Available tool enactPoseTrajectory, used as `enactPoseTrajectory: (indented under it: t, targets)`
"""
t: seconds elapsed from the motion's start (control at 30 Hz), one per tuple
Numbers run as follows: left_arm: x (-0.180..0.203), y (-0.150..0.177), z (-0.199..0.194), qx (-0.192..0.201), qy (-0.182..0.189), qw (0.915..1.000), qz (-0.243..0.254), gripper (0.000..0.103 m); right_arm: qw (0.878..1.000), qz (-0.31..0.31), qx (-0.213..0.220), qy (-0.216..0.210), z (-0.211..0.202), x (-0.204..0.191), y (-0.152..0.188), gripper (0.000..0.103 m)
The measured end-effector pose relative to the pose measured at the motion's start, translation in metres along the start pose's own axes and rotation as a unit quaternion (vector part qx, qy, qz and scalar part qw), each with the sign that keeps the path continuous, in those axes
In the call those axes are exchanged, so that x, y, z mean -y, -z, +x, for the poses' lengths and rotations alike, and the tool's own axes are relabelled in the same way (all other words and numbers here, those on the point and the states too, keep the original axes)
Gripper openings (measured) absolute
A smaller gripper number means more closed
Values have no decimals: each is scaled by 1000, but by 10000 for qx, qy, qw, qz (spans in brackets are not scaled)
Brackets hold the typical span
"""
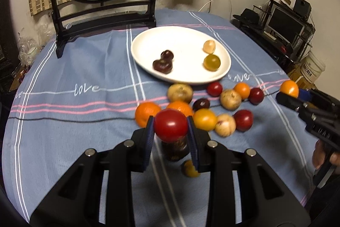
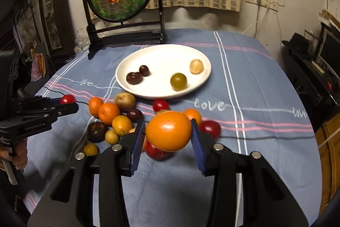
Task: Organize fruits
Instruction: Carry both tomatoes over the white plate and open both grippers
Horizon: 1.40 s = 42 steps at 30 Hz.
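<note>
The white plate (image 2: 204, 78) sits on the worktop (image 2: 255, 82) with its blue cloth. Four fruits lie in it: two dark fruits (image 2: 134, 78) touching each other on one side, and a green fruit (image 2: 178, 81) near a pale tan fruit (image 2: 196, 66) on the other. The left hand-held gripper (image 1: 170, 125) pinches a red fruit (image 1: 170, 125) above the worktop. The right hand-held gripper (image 2: 169, 134) pinches an orange (image 2: 169, 133). A pile of loose fruits (image 1: 204, 106) lies on the cloth, just beside the plate.
</note>
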<state>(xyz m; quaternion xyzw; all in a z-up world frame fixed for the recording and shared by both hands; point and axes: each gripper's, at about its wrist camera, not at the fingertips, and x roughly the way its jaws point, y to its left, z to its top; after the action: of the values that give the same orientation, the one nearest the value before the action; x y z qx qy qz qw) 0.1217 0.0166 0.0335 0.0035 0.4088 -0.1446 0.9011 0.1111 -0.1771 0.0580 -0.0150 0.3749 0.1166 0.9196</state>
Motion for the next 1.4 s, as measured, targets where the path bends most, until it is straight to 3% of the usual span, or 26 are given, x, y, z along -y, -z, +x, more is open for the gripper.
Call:
enactPoseTrajectory:
  t: [0.6, 1.03, 1.13, 1.4]
  targets:
    - [16, -80, 28, 235, 97, 9995, -164, 30, 9992, -138, 209, -315, 33, -9, -63, 43]
    - [-11, -131, 110, -182, -155, 9987, -460, 30, 9994, -273, -166, -149, 123, -10, -104, 43]
    - [-17, -134, 125, -318, -212, 9978, -544, 30, 9989, -213, -409, -10, 150, -9, -108, 43]
    - [-29, -130, 148, -529, -332, 9960, -638, 30, 9983, -145, -556, -41, 173, -9, -109, 43]
